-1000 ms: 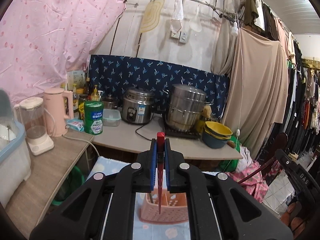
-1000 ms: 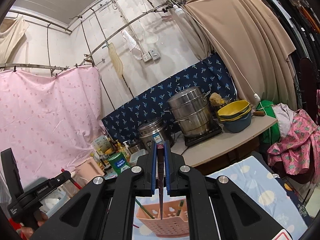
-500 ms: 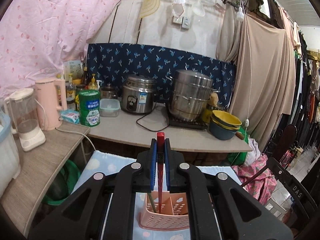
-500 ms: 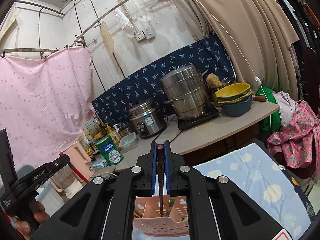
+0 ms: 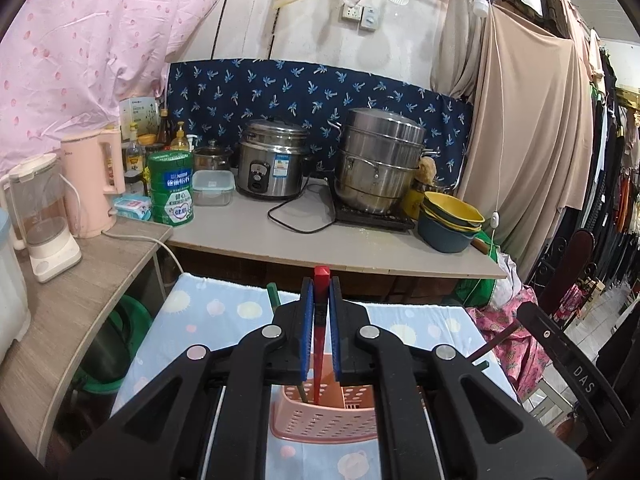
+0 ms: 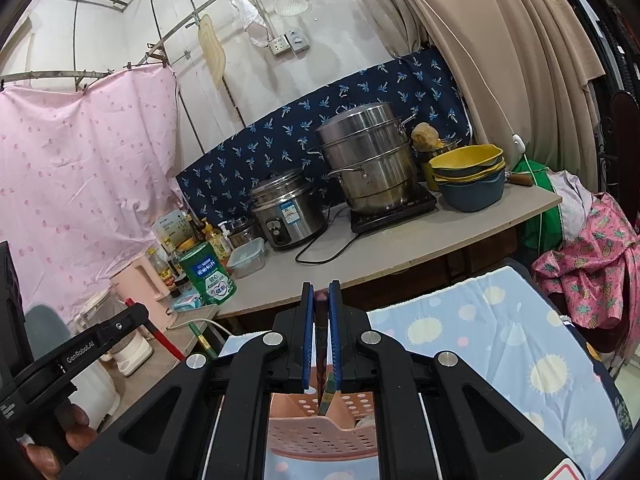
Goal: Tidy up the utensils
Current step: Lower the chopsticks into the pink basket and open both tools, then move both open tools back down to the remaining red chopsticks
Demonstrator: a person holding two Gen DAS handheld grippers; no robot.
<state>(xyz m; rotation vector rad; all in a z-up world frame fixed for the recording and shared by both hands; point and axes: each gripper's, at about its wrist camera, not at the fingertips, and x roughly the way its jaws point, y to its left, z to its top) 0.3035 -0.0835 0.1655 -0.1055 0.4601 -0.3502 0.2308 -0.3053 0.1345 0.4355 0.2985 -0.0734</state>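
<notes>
While pinched between both fingers, red chopstick dips into basket.

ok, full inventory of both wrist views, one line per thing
utensil basket: 1, pink, perforated, on the printed cloth below the jaws
red chopstick: 1, held upright, tip down in the basket
dark chopstick: 1, brownish, tip down in the basket
green chopstick: 1, standing left of the red one
printed cloth: 1, light blue with dots, covers the near surface
steamer pot: 1, steel, on a black cooktop
rice cooker: 1, steel, left of the steamer pot
bowls: stack, yellow on blue, counter's right end
tin: 1, green, counter's left
kettle: 1, pink, side shelf
blender: 1, white base, beside the kettle
left gripper: black, blue pads, shut on the red chopstick
right gripper: black, blue pads, shut on the dark chopstick
</notes>
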